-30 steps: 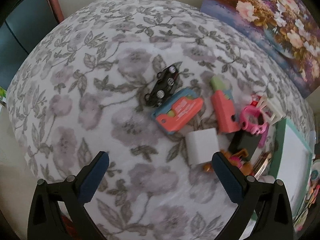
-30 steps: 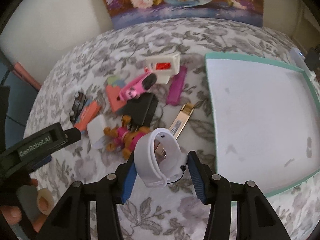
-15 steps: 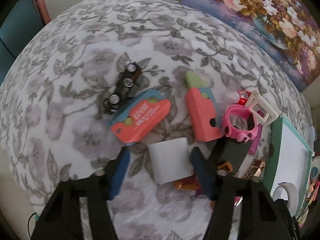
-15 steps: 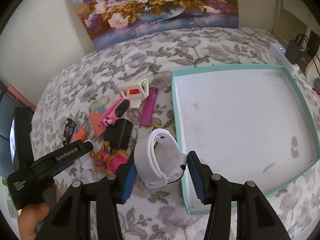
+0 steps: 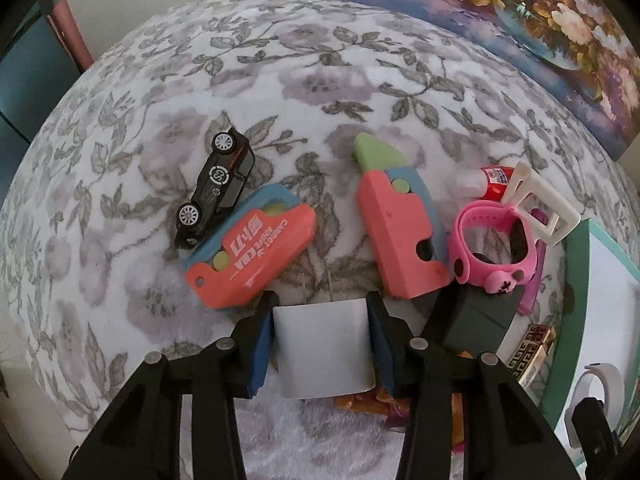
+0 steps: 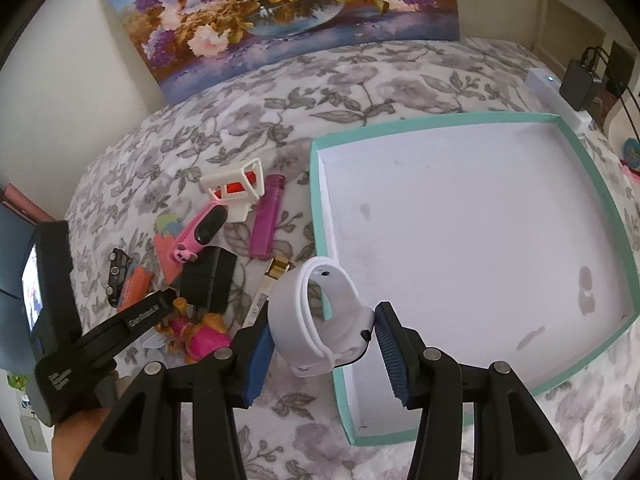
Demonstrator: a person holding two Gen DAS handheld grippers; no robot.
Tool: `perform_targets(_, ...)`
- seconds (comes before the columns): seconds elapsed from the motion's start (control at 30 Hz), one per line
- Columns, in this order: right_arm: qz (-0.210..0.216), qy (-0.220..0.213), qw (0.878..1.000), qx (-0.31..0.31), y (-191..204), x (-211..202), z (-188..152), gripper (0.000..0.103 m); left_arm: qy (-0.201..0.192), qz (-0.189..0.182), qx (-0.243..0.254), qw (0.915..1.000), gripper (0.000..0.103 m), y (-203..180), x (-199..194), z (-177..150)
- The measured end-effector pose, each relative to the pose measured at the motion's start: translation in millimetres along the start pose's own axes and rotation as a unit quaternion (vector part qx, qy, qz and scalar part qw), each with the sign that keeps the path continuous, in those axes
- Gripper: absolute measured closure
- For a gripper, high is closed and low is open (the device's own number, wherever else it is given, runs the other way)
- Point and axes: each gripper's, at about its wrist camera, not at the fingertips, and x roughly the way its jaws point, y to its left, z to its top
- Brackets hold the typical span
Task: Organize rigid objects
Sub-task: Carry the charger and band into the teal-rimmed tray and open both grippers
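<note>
My left tongs (image 5: 320,334) point steeply down over the flowered bed cover (image 5: 280,80), and the white charger block (image 5: 322,346) sits right between their blue pads (image 5: 260,346), its two metal prongs pointing away from me. The jaws are closing on it; both pads look flush against its sides. Just beyond the left pad lies the coral folding toy knife (image 5: 252,252) with printed lettering, and past that the black toy car (image 5: 216,190) on its side. Beyond the right pad is the second coral toy knife (image 5: 396,236) with its green tip pointing far. To the right of that, the pink watch band (image 5: 492,248) leans over the black box (image 5: 476,320), with the white plastic frame (image 5: 536,204) and a red-labelled small bottle (image 5: 490,178) behind it. An orange and pink toy figure (image 5: 360,402) peeks out under the charger on the near side.

My right tongs (image 6: 322,338) are clamped on the white watch (image 6: 316,316), the pads pressing its case from both sides with the strap looping up and away from me. It hangs over the near left edge of the teal-rimmed tray (image 6: 320,208), whose white floor is bare. Left of the tray lie the purple lighter (image 6: 266,216) and a gold-capped tube (image 6: 276,270). In that same view my left tongs (image 6: 160,304) reach down into the pile at the left. A flower painting (image 6: 280,12) leans against the far wall.
</note>
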Motion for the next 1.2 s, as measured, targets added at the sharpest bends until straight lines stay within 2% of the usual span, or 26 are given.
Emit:
perform_targets(0.13,0.0,0.003,1.0,0.005,-3.2,0.3,0.4,0.051,0.0,-0.006,-0.014,0.9999,0.059,12.5,-11.2,-1.9)
perform_targets(0.43,-0.01,0.001,0.999,0.048,-34.6,1.1,7.2,0.051,-0.052,-0.026,-0.002,0.9983,0.059,9.0,-60.3,-2.5)
perform_targets(0.6,-0.03,-0.009,0.996,0.087,-66.3,-2.4,15.9,0.051,-0.057,-0.06,0.038,0.9958,0.059,-29.7,-77.4,-7.1)
perform_targets(0.77,-0.056,-0.013,0.991,0.117,-97.2,-5.1,23.0,0.051,-0.064,-0.078,0.08,0.9916,0.059,-74.2,-93.5,-9.7)
perform_targets(1.03,-0.076,-0.017,0.982,0.171,-141.2,-7.7,23.7,0.051,-0.045,-0.112,0.172,0.9777,0.059,-168.0,-90.0,-30.6)
perform_targets(1.2,-0.114,-0.033,0.97,0.21,-170.4,-16.0,18.7,0.051,-0.038,-0.143,0.209,0.9668,0.058,-201.7,-80.7,-49.1)
